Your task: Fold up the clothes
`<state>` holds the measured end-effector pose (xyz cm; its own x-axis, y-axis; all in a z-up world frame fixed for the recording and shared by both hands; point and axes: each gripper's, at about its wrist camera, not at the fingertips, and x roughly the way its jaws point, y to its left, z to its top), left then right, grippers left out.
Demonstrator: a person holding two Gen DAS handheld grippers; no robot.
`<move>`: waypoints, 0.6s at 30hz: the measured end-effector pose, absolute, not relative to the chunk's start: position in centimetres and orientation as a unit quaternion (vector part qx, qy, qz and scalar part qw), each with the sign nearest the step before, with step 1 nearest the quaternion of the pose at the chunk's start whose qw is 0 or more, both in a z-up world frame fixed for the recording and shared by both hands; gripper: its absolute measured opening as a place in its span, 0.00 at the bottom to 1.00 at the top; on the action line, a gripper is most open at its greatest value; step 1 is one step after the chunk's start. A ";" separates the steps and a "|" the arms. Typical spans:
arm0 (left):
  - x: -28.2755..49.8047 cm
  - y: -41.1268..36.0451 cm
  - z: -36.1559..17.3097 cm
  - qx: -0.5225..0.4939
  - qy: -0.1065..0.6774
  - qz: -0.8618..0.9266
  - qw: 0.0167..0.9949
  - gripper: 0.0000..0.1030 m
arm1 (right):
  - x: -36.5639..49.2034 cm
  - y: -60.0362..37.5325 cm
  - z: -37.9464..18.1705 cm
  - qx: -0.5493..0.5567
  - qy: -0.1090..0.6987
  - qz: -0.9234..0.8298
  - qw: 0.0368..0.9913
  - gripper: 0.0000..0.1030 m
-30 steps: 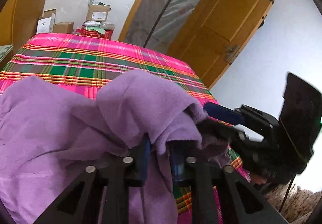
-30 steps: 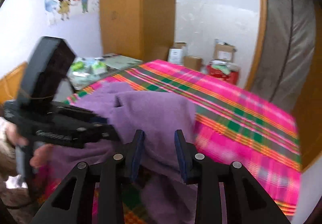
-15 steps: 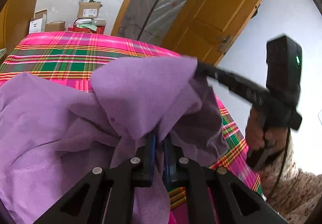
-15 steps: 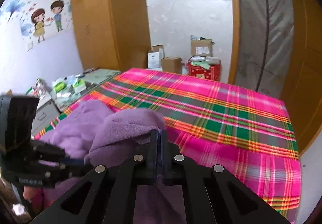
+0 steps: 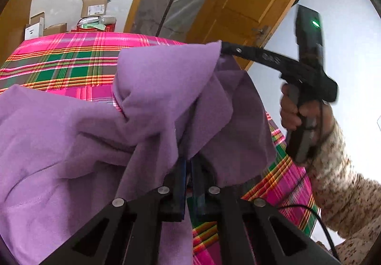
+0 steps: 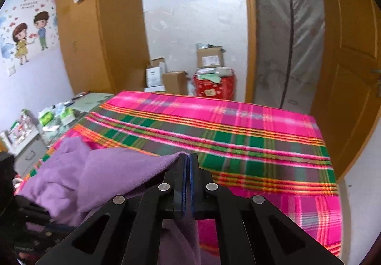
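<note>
- Left gripper (image 5: 188,165), bottom centre of the left wrist view: fingers nearly together, pinched on a bunch of the purple garment (image 5: 71,141), cloth draping over the tips.
- Right gripper (image 6: 188,165), bottom centre of its own view: jaws clamped tight w/ the garment's edge caught between the blue pads.
- Same tool seen from the left cam, upper right of frame: black finger runs into a lifted corner of the cloth, a hand (image 5: 300,112) round the grip, speckled knit sleeve (image 5: 343,184) below it, green light on the body.
- Garment fills left + centre of the left view, held up in a peak betw. both tools, rest slumped on the plaid bedspread (image 6: 250,136).
- Bedspread is pink/green check, bare across the mid + right of the right view.
- Background: cardboard boxes (image 6: 209,58) + red tub (image 6: 214,89) by the far wall, wooden door (image 5: 252,3) upper right in the left view, cartoon wall stickers (image 6: 28,36) upper left in the right view.
</note>
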<state>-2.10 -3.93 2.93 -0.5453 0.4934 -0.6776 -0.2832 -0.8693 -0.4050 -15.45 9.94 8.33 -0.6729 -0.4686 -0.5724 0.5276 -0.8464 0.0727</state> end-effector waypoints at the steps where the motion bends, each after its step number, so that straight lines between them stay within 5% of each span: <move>1: -2.1 -3.9 2.8 -0.424 -0.123 0.869 0.222 0.04 | -16.1 9.9 8.1 0.302 0.050 -0.913 0.268 0.03; 18: -3.3 -4.2 2.0 -0.439 -0.148 0.855 0.232 0.06 | -23.0 10.8 3.0 0.385 0.027 -0.892 0.237 0.03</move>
<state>-3.34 -4.16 2.02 -0.5068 0.5273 -0.6820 -0.2674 -0.8482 -0.4572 -22.98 10.83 3.00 -0.5912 -0.4021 -0.6991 0.4433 -0.8862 0.1348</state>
